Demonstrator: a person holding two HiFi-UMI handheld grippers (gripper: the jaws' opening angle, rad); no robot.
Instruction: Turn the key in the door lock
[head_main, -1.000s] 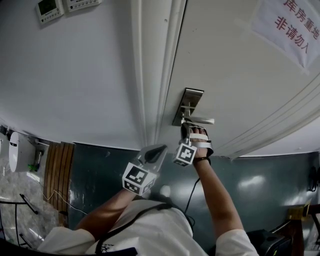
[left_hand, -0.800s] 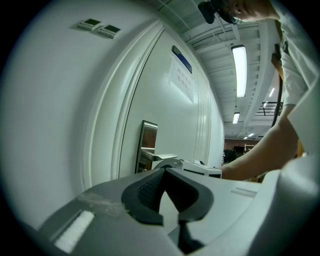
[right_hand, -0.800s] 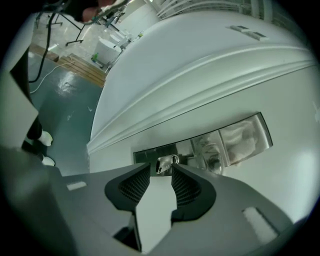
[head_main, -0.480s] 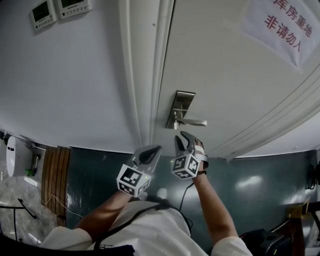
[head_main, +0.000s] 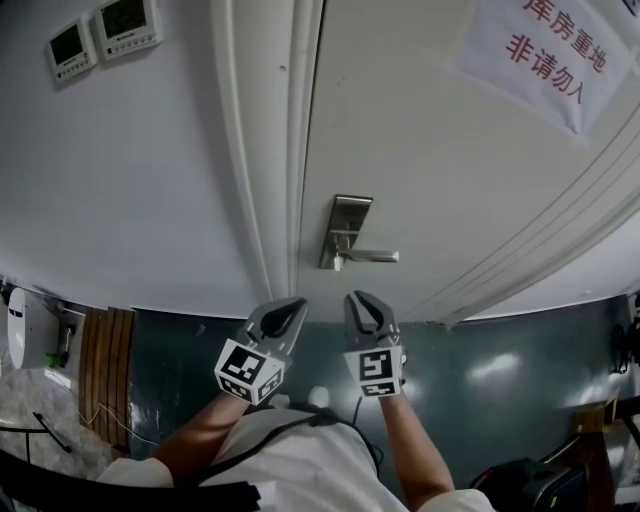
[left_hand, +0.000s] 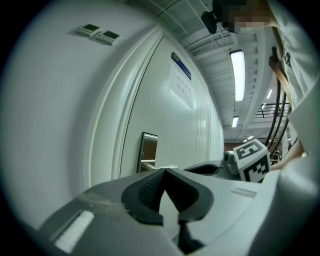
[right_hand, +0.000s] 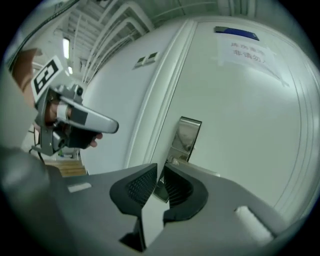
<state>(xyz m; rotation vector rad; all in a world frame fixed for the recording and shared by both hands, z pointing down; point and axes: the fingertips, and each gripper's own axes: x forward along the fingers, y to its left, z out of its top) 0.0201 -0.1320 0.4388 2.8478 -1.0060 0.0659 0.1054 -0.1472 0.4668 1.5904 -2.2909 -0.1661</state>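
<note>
The steel lock plate with its lever handle sits on the white door. Any key under the lever is too small to make out. Both grippers hang side by side below the lock, well clear of it. My left gripper points at the door frame, pads touching, nothing held. My right gripper is closing; a narrow slit stays between its pads and nothing is in it. The lock plate shows just past its jaws. The left gripper appears at that view's left.
A paper sign with red print is taped high on the door. Two wall control panels are at the upper left. The moulded door frame runs between wall and door. Wooden slats lie at the lower left on the dark floor.
My right gripper has left the lever and drawn back toward me, rolling until its marker cube faces the head camera. The left gripper has barely shifted.
</note>
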